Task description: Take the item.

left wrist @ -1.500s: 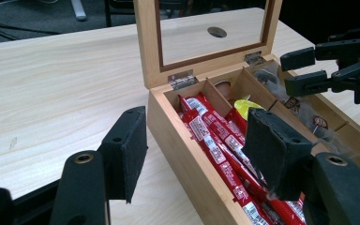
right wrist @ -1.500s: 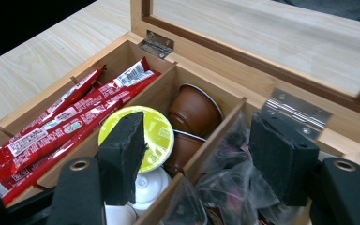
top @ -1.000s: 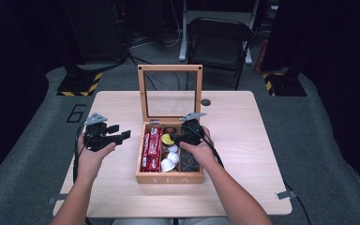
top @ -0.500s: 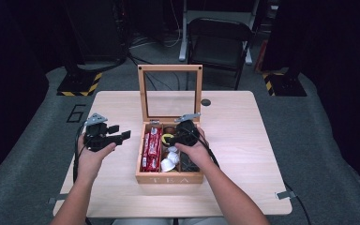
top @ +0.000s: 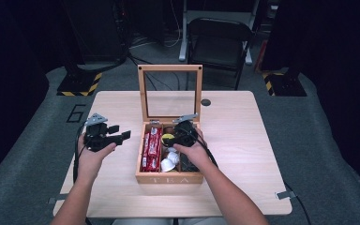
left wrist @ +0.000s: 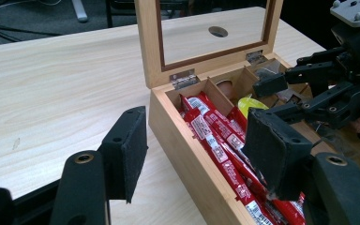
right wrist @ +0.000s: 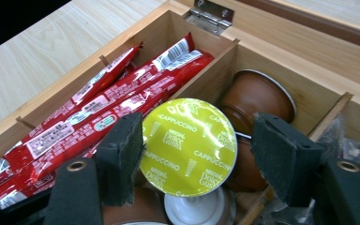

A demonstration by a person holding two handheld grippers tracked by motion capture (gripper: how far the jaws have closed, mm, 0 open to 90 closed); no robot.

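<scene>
An open wooden tea box (top: 168, 178) stands mid-table with its glass lid (top: 170, 91) upright. Red sachets (right wrist: 98, 112) fill its left compartment. In the middle compartment a green-lidded cappuccino capsule (right wrist: 192, 145) lies tilted on white capsules (right wrist: 197, 208), with a brown capsule (right wrist: 258, 98) behind it. My right gripper (right wrist: 199, 140) hangs over that compartment, open, its jaws on either side of the green capsule: one pad meets the lid's rim, the other stands apart. My left gripper (top: 120, 132) is held open over the table left of the box, with nothing between its jaws (left wrist: 197, 150).
Dark packets (top: 189, 161) sit in the box's right compartment. A round hole (top: 206, 102) marks the tabletop behind the lid. Beyond the table's far edge stands a black chair (top: 218, 42). Bare tabletop (top: 248, 136) lies right of the box.
My right hand has shifted slightly left over the box's middle compartment. The left hand has kept still.
</scene>
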